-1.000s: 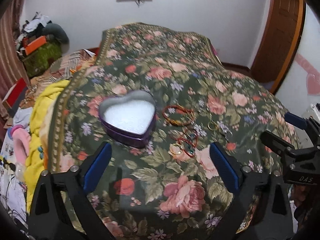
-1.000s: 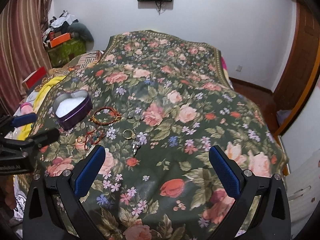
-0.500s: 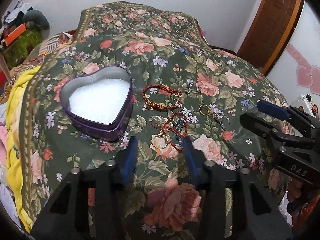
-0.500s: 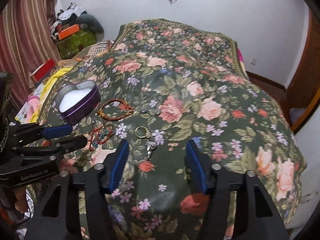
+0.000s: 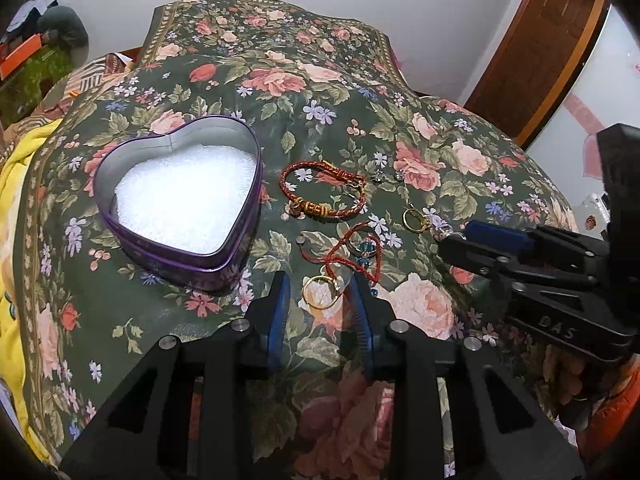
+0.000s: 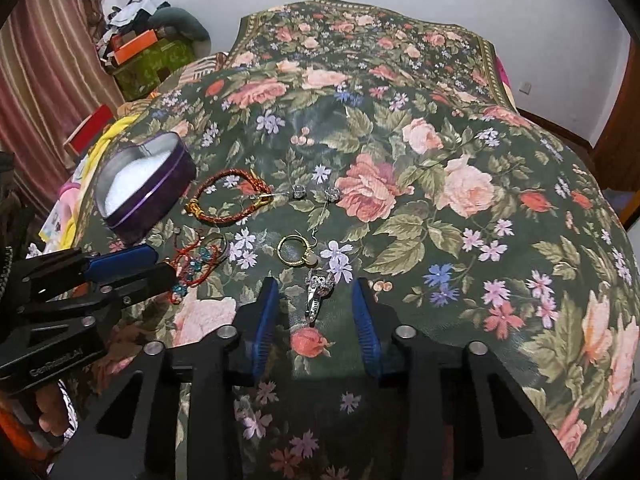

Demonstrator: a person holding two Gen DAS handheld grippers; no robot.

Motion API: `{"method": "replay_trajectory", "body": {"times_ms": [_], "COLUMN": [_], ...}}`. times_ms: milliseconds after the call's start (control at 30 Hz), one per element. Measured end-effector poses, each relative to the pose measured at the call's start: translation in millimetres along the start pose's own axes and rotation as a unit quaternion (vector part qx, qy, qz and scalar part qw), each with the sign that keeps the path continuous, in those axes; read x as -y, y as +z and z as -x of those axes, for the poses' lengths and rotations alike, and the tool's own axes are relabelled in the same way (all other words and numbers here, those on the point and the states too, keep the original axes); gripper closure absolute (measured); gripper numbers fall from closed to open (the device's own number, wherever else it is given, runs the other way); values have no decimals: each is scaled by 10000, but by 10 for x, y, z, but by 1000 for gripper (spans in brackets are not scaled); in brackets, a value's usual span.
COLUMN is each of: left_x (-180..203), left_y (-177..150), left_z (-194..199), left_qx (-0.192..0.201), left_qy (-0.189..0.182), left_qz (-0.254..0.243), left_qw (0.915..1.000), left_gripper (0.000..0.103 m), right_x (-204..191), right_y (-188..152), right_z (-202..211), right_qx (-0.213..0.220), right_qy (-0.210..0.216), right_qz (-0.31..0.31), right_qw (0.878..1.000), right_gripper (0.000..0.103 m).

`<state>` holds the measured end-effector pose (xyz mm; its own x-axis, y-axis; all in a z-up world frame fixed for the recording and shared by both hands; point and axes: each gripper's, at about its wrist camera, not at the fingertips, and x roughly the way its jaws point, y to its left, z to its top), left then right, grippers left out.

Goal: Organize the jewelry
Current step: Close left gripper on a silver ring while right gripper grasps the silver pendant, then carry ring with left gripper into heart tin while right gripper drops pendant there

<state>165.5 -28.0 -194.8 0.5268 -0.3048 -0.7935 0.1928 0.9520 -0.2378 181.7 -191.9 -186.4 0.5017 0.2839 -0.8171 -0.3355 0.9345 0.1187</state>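
A purple heart-shaped tin (image 5: pixel 176 200) with a white lining lies open on the floral bedspread (image 5: pixel 320 80). To its right lie a red braided bracelet (image 5: pixel 324 196) and a red string bracelet with blue beads (image 5: pixel 356 252). My left gripper (image 5: pixel 319 292) is open, its fingers narrowly either side of a large gold ring (image 5: pixel 320 298). My right gripper (image 6: pixel 314 296) is open around a silver charm (image 6: pixel 318 292), which its pads do not touch. A smaller gold ring (image 6: pixel 294 250) and two silver earrings (image 6: pixel 298 190) lie just beyond it. The tin (image 6: pixel 144 188) shows at the left of the right wrist view.
A yellow blanket (image 5: pixel 16 184) hangs off the bed's left side. Boxes and clothes (image 6: pixel 148 52) pile up by a striped curtain (image 6: pixel 40 60). A wooden door (image 5: pixel 540 48) stands at the far right. The bedspread (image 6: pixel 440 240) slopes away at the right.
Both grippers have come down toward the bedspread and narrowed from wide open. The gold ring now sits between the left fingers, the silver charm between the right fingers.
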Motion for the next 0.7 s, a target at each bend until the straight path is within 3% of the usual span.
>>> {"method": "replay_trajectory", "body": {"times_ms": [267, 367, 433, 700], "left_x": [-26, 0, 13, -58], "left_y": [11, 9, 13, -6], "left_z": [-7, 5, 23, 189], "left_qx": [51, 73, 66, 210], "left_qy": [-9, 66, 61, 201], "left_qz": [66, 32, 24, 151], "left_qw": [10000, 9999, 10000, 9995], "left_gripper": [83, 85, 98, 99], "right_x": [58, 68, 79, 54], "right_y": [7, 8, 10, 58], "right_z": [-57, -38, -18, 236], "right_qx": [-25, 5, 25, 330], "right_qy": [-81, -62, -59, -143], "right_qz": [-132, -156, -190, -159], "right_qw": [9999, 9999, 9998, 9992], "right_gripper": [88, 89, 89, 89]}}
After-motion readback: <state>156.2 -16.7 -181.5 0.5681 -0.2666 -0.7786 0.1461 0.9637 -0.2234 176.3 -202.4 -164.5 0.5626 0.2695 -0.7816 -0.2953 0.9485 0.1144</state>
